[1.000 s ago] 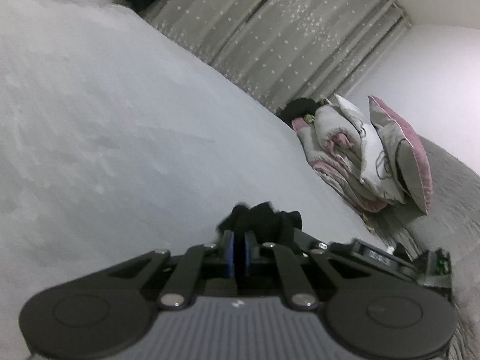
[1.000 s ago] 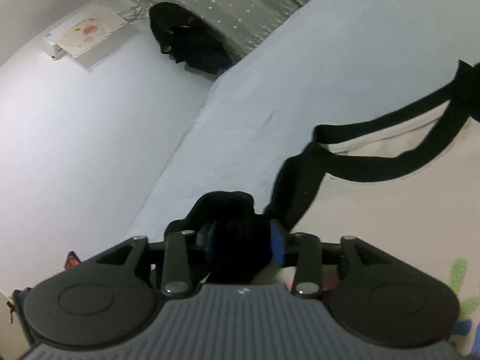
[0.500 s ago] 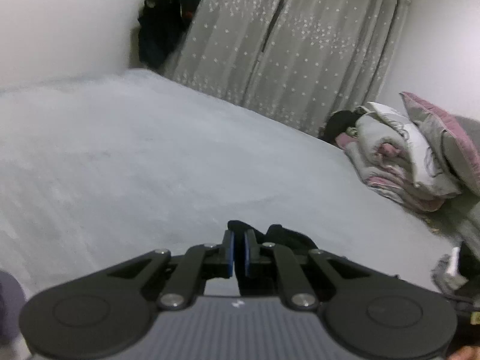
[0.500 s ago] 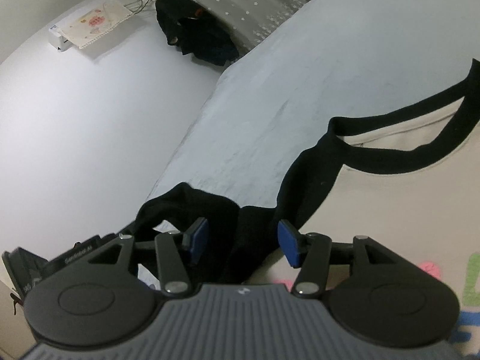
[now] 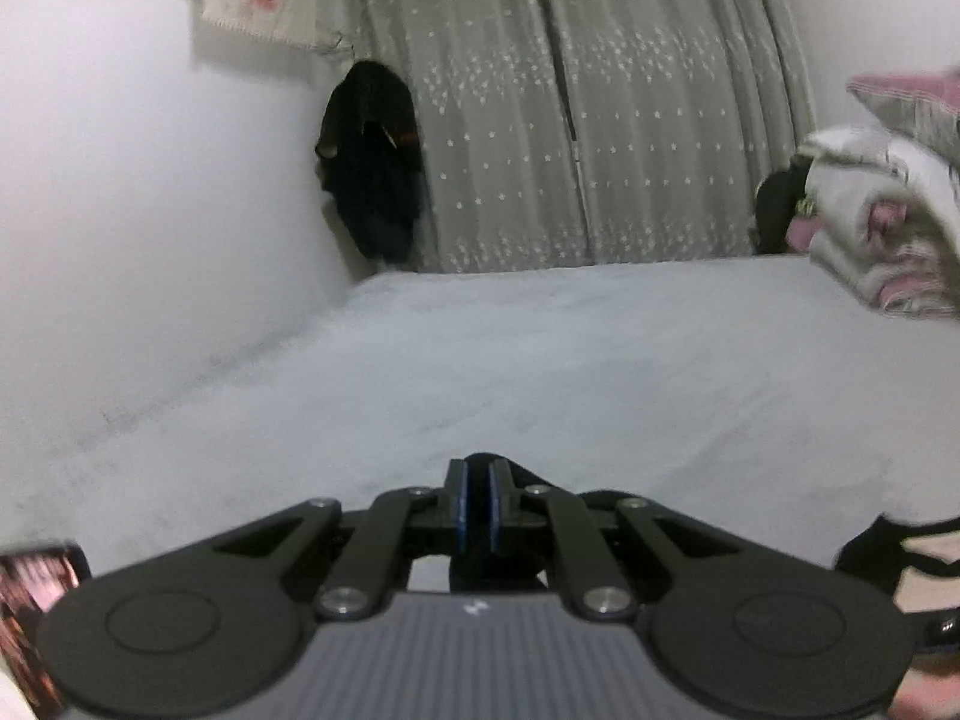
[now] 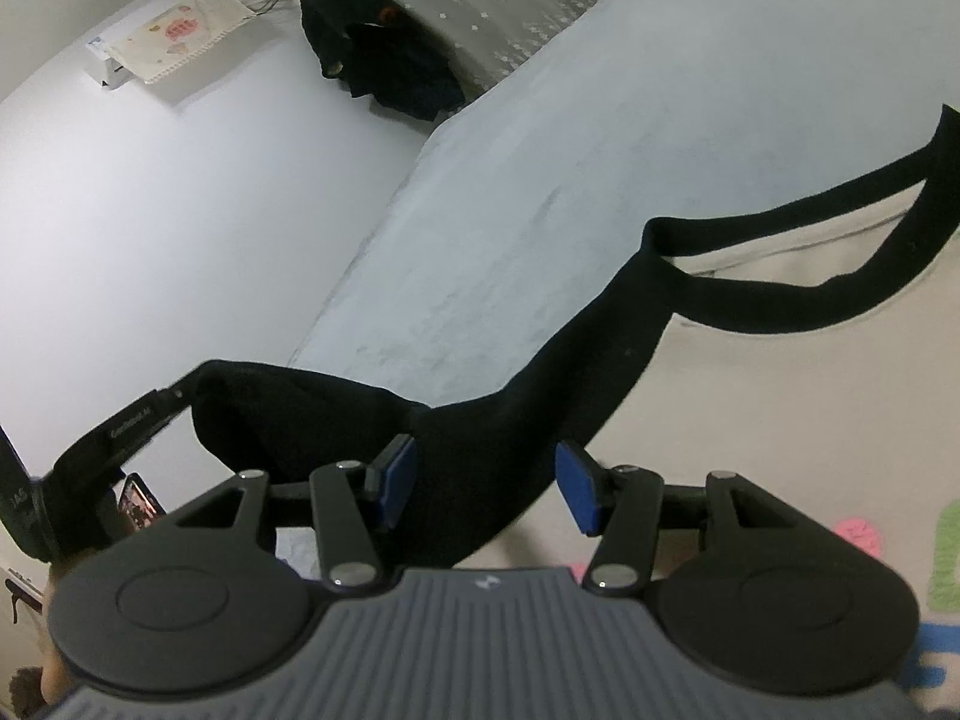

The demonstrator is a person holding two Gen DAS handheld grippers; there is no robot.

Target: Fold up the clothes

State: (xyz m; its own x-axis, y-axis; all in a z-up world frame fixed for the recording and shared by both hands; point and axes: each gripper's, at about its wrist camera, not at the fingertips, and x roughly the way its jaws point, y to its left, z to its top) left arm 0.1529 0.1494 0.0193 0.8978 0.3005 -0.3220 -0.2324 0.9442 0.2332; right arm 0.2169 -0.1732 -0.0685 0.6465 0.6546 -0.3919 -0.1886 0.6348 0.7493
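Observation:
A cream shirt (image 6: 780, 420) with a black collar (image 6: 780, 312) and black sleeve (image 6: 540, 384) lies on the pale bed. My right gripper (image 6: 485, 471) is open, its blue pads standing apart on either side of the sleeve without pressing it. From there the sleeve stretches left to my left gripper (image 6: 180, 393), which holds its end lifted off the bed. In the left wrist view the left gripper (image 5: 477, 504) is shut on that black sleeve (image 5: 489, 461), and fabric peeks out beyond the fingertips. A corner of the shirt (image 5: 924, 564) shows at the lower right.
The bed sheet (image 5: 540, 360) runs up to a white wall (image 5: 120, 240) on the left. Grey starred curtains (image 5: 570, 120) hang behind, with a black coat (image 5: 372, 162) in the corner. Rolled bedding and pillows (image 5: 882, 228) are heaped at the right. A phone (image 6: 141, 495) sits low left.
The right gripper let go of the bunched black sleeve and its jaws spread. The left gripper rose and rolled level, carrying the sleeve end with it.

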